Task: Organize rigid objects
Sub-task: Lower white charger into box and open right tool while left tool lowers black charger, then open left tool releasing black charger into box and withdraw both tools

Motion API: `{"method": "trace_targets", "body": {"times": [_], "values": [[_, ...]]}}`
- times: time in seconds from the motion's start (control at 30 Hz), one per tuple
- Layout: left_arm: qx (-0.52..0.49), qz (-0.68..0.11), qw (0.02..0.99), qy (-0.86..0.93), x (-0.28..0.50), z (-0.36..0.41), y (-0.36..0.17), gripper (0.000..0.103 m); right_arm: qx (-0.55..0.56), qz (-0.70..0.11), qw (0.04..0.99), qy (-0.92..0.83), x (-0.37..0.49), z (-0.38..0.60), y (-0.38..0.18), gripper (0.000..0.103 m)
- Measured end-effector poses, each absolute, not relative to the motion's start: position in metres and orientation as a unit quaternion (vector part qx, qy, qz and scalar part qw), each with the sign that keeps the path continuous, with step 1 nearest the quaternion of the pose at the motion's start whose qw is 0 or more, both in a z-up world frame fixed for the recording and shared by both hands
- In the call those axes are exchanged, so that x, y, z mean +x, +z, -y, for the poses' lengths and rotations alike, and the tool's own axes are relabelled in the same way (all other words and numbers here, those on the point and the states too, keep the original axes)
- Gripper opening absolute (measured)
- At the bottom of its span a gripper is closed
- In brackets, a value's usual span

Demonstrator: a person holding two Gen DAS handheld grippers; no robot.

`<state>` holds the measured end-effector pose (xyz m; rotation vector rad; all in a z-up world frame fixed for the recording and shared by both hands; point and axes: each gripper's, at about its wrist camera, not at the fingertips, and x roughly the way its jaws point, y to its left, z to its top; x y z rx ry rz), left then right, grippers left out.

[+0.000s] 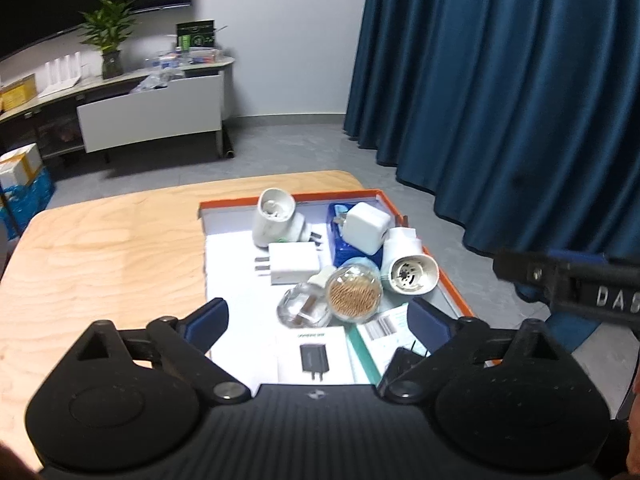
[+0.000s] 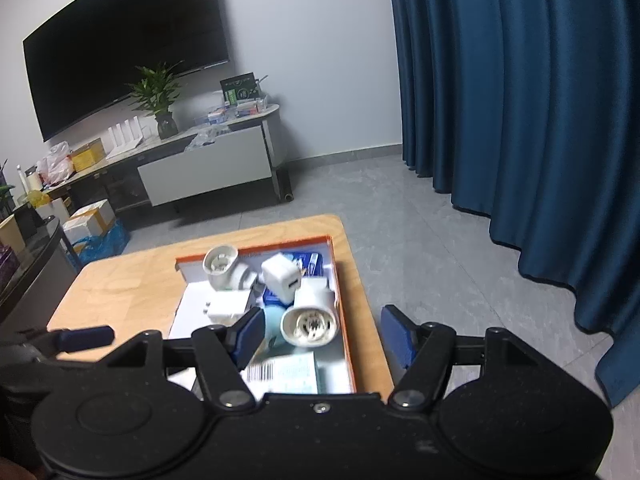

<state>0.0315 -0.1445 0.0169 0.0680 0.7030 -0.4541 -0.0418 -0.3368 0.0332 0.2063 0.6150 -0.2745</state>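
An orange-rimmed tray [image 1: 456, 292] on the wooden table [image 1: 100, 248] holds two white lamp sockets [image 1: 274, 216] [image 1: 408, 266], two white chargers [image 1: 294, 262] [image 1: 366, 226], a blue pack [image 1: 340, 248], a round jar of toothpicks [image 1: 352, 290], a clear jar [image 1: 302, 310], and paper leaflets [image 1: 312, 354]. My left gripper [image 1: 318, 322] is open and empty, held above the tray's near end. My right gripper [image 2: 324, 338] is open and empty above the tray [image 2: 348, 344], over a lamp socket [image 2: 308, 322]. Part of the right gripper also shows in the left wrist view [image 1: 568, 280].
A blue curtain [image 1: 500, 100] hangs to the right. A TV cabinet [image 2: 208, 168] with a plant [image 2: 158, 96], boxes and clutter stands against the far wall under a large screen [image 2: 124, 40]. Grey floor [image 2: 420, 240] lies beyond the table.
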Motion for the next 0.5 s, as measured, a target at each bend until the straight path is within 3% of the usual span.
{"method": "trace_targets", "body": {"times": [0.5], "values": [[0.054, -0.351, 0.922, -0.154, -0.004, 0.137, 0.019, 0.103, 0.093, -0.319, 0.937, -0.105, -0.077, 0.319, 0.024, 0.080]]}}
